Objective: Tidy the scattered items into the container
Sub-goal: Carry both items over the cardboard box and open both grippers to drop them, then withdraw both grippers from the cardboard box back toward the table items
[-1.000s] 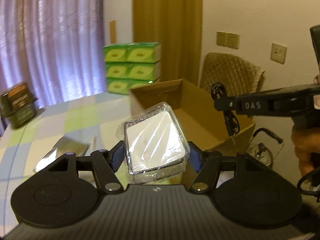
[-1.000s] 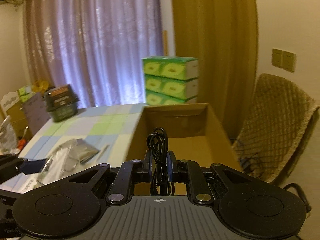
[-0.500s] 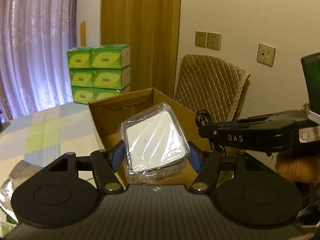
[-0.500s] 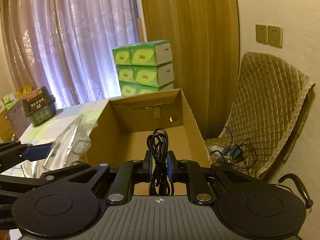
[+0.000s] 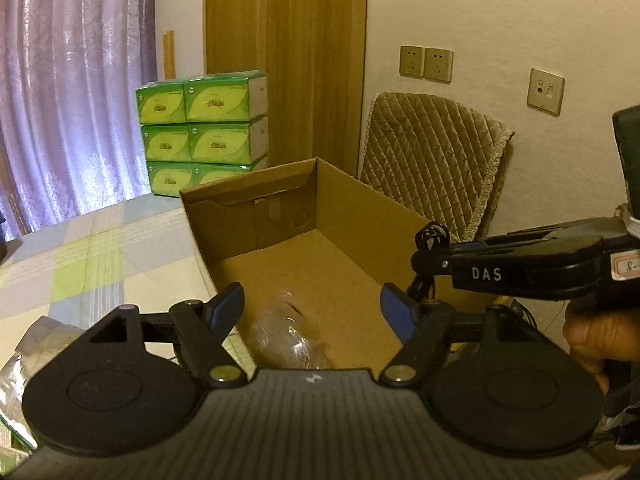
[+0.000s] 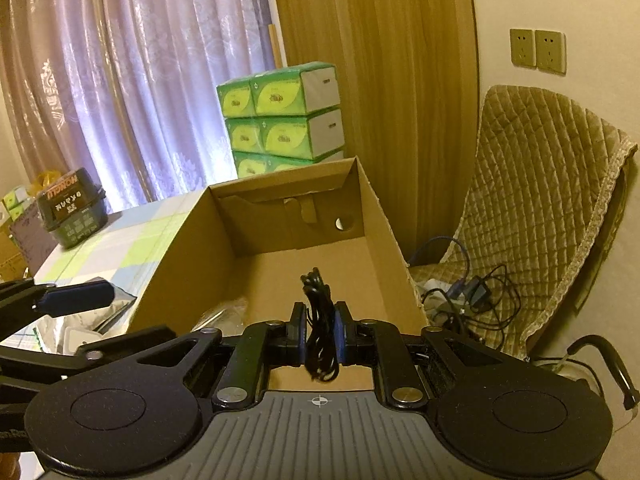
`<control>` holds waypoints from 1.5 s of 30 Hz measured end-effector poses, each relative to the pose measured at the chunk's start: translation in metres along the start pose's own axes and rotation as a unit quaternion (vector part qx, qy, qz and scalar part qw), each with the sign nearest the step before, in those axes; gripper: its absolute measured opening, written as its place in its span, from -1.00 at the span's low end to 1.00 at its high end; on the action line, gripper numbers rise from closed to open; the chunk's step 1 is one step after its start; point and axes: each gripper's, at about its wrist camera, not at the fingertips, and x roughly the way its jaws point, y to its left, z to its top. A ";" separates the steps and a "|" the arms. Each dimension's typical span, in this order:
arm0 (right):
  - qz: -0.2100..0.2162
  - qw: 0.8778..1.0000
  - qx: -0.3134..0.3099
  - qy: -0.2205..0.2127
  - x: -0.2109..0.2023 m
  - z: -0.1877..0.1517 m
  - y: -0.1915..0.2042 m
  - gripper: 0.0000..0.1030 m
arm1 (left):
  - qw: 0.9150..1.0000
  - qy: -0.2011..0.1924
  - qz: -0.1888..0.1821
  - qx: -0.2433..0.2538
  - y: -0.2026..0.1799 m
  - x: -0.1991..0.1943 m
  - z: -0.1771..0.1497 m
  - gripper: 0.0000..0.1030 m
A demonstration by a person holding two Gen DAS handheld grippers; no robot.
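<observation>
Nearest, the left claw (image 5: pixel 312 306) gapes empty; half a second ago it held the clear-wrapped white packet (image 5: pixel 290 338), now a blur dropping into the open brown cardboard box (image 5: pixel 360 216). Beyond, the right claw (image 6: pixel 321 330) pinches a coiled black cable (image 6: pixel 319 322) over the box's near edge; released here, it might snag on the rim or spill outside.

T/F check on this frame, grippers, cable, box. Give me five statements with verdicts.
1. The left gripper is open. True.
2. The right gripper is empty. False: it is shut on a black cable.
3. The cardboard box has its lid closed. False: it is open at the top.
4. A plastic-wrapped packet is blurred below the open left fingers, over the box. True.
5. The green tissue packs sit inside the box. False: they are stacked behind it.
</observation>
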 end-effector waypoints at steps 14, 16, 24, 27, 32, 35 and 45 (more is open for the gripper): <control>0.004 1.000 0.017 -0.013 -0.012 0.001 -0.001 -0.67 | 0.999 0.000 0.041 -0.028 0.022 -0.041 -0.020 0.47; 0.002 1.000 0.018 -0.015 -0.018 0.001 0.001 -0.67 | 0.998 0.001 0.051 -0.036 0.027 -0.050 -0.024 0.49; 0.009 0.999 0.023 -0.035 -0.047 0.001 0.026 -0.67 | 0.994 0.015 0.096 -0.053 0.044 -0.091 -0.049 0.54; 0.024 0.998 0.030 -0.045 -0.060 0.001 0.043 -0.67 | 0.991 0.015 0.116 -0.058 0.051 -0.112 -0.062 0.66; 0.057 0.997 0.018 -0.057 -0.079 -0.002 0.082 -0.67 | 0.984 0.025 0.156 -0.080 0.071 -0.154 -0.093 0.79; 0.076 0.996 0.014 -0.052 -0.082 -0.008 0.107 -0.52 | 0.977 0.039 0.183 -0.099 0.087 -0.176 -0.113 0.80; 0.120 0.992 -0.021 -0.035 -0.087 -0.041 0.176 0.85 | 0.962 0.032 0.240 -0.126 0.121 -0.233 -0.145 0.86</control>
